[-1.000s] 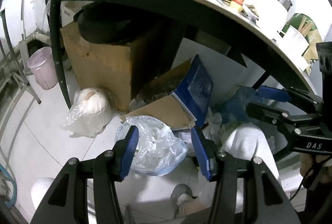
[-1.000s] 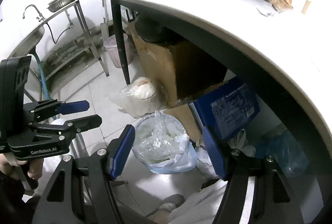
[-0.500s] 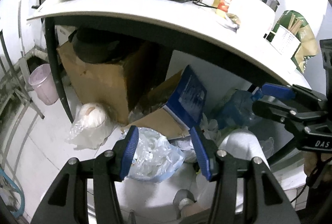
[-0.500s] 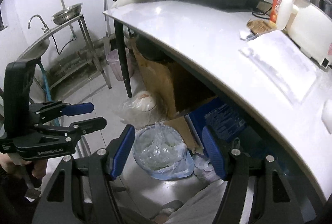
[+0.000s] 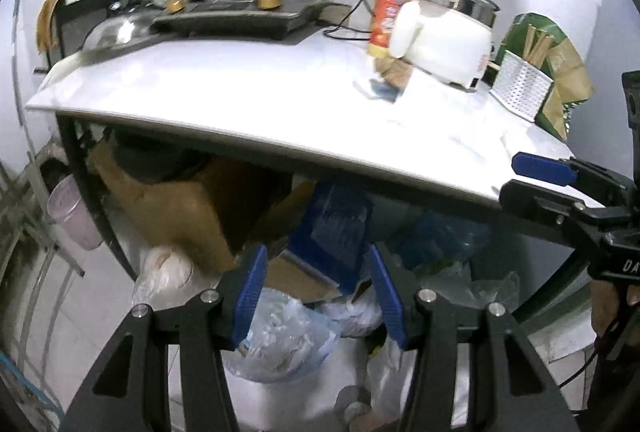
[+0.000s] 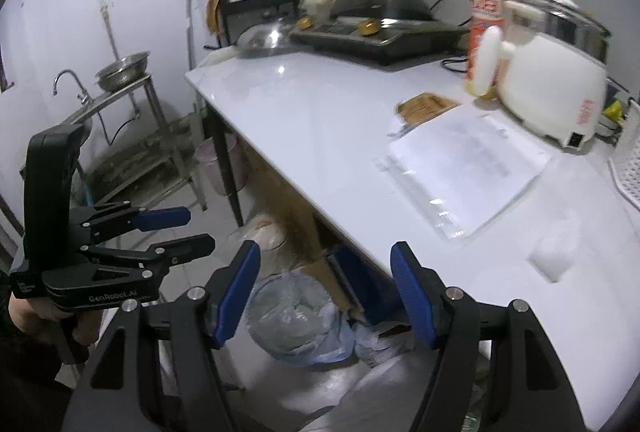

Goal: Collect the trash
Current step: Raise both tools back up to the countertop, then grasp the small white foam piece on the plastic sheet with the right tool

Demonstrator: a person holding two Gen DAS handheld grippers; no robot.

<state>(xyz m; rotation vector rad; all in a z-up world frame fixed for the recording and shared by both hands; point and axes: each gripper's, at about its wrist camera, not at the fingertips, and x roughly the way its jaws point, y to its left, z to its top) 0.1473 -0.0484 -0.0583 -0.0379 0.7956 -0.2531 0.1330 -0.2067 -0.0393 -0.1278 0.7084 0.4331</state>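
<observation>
White counter [image 6: 320, 119] spans both views, edge curving across mid-frame. Upper centre of the right view: black cooktop [image 6: 372, 31] with a dark wok on it; upper right: orange bottle [image 6: 486, 7] beside a white cooker [image 6: 552, 87]. A clear plastic sleeve [image 6: 460, 167] holding papers lies flat at right centre, and a small brown wrapper [image 6: 424, 105] lies just above it, near the bottle. Far left: metal sink stand [image 6: 116, 99] with a steel bowl.

Below the counter, lower centre of both views, trash collects on the floor: a clear bag [image 5: 280, 336] of crumpled plastic, a brown carton [image 5: 172, 216] behind it, a blue box [image 5: 332, 232] leaning beside the carton, and a white bag [image 5: 164, 272] at the carton's foot. A pink bin [image 5: 74, 216] stands at left.

My left gripper [image 5: 318, 292] fills the bottom of the left view, jaws apart, nothing between the blue pads; the bag shows through the gap, well beyond them. My right gripper [image 6: 326, 290] likewise stands with jaws apart and empty, over the counter's edge. Each appears in the other's view, at the frame's side, held in a hand [image 6: 24, 316].
</observation>
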